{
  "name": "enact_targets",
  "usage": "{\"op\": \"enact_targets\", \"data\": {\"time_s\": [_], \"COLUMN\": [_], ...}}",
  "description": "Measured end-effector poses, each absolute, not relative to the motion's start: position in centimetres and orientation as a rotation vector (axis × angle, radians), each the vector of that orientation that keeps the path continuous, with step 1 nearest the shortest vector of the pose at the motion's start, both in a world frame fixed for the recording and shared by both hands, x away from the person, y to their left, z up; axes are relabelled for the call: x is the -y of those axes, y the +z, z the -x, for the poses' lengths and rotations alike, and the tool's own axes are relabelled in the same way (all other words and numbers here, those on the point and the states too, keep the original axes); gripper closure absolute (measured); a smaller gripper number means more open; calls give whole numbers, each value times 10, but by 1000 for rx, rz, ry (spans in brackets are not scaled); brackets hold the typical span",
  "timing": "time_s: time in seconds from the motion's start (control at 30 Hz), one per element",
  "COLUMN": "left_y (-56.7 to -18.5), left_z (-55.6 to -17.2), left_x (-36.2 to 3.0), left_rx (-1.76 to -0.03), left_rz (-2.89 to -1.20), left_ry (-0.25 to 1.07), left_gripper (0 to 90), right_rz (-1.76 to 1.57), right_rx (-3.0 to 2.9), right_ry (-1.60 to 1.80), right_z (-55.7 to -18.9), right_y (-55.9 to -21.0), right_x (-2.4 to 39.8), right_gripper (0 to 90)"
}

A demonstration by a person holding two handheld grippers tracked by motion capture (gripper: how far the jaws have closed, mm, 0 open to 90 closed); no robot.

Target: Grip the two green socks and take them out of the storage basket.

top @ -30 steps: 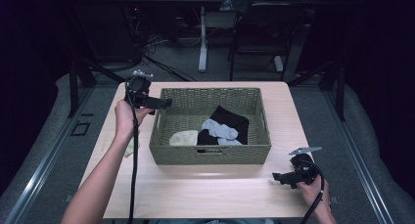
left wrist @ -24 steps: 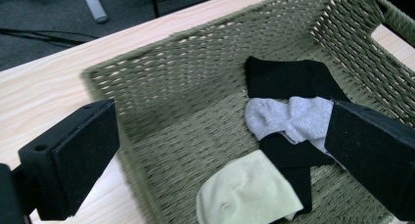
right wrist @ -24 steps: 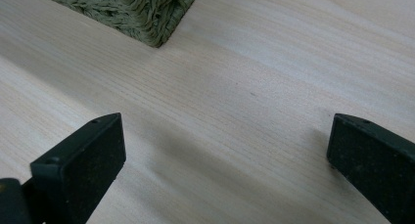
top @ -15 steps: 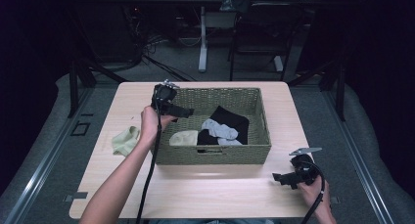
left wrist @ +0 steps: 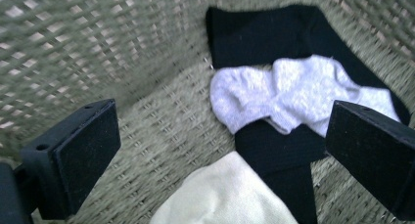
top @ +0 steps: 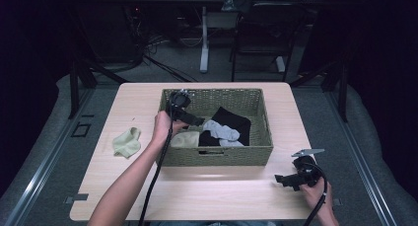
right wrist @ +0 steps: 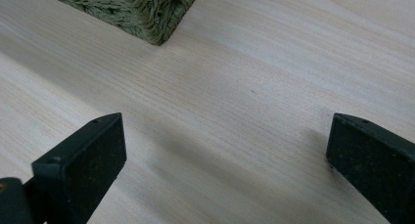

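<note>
A woven green basket (top: 261,118) stands mid-table. Inside lie a black sock (top: 231,118), a light grey sock (top: 223,130) across it, and a pale yellow-green sock (top: 185,139) at the left. My left gripper (top: 196,120) hovers open over the basket's left part; in the left gripper view the grey sock (left wrist: 288,94), black sock (left wrist: 254,35) and pale sock (left wrist: 225,197) lie between and beyond the wide jaws. A second pale yellow-green sock (top: 126,141) lies on the table left of the basket. My right gripper (top: 282,179) rests open at the front right, nothing between its jaws.
The light wooden table (top: 226,196) has bare room in front of the basket and at both sides. A basket corner (right wrist: 151,13) shows in the right gripper view, above bare wood. Dark floor, cables and chair legs lie beyond the far edge.
My left gripper has moved right from the table's left side to over the basket, leaving a pale sock on the table. The right gripper has stayed put.
</note>
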State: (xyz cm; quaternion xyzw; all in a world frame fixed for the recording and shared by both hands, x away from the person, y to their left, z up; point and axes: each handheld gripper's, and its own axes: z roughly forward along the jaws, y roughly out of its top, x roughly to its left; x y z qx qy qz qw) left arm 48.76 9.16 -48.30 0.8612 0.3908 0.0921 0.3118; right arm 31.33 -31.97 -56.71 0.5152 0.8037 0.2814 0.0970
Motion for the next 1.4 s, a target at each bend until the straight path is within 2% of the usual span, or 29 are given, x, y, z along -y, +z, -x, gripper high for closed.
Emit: {"op": "enact_targets", "data": {"time_s": [0.4, 0.6, 1.1, 1.2, 1.4], "left_y": [-507, -514, -528, -529, -529], "left_z": [-497, -499, -507, -507, -506], "left_x": [-79, -75, -71, -70, -72], "left_rx": [-1006, -1007, -1067, -1051, -1065], "left_rz": [-2413, -2462, -2569, -2589, -2583], "left_ry": [144, 96, -16, -57, -62], "left_gripper": [24, 86, 392, 485, 752], "right_rz": [-1527, -1525, -1525, -1525, -1523], "right_rx": [-2376, -2375, -2374, -2372, -2375], "right_ry": [837, 835, 836, 838, 837], "right_z": [-313, -313, -313, -313, -313], "right_y": [-567, -567, -567, -567, -566], "right_x": [320, 320, 321, 321, 321], "right_gripper": [6, 6, 6, 6, 6]}}
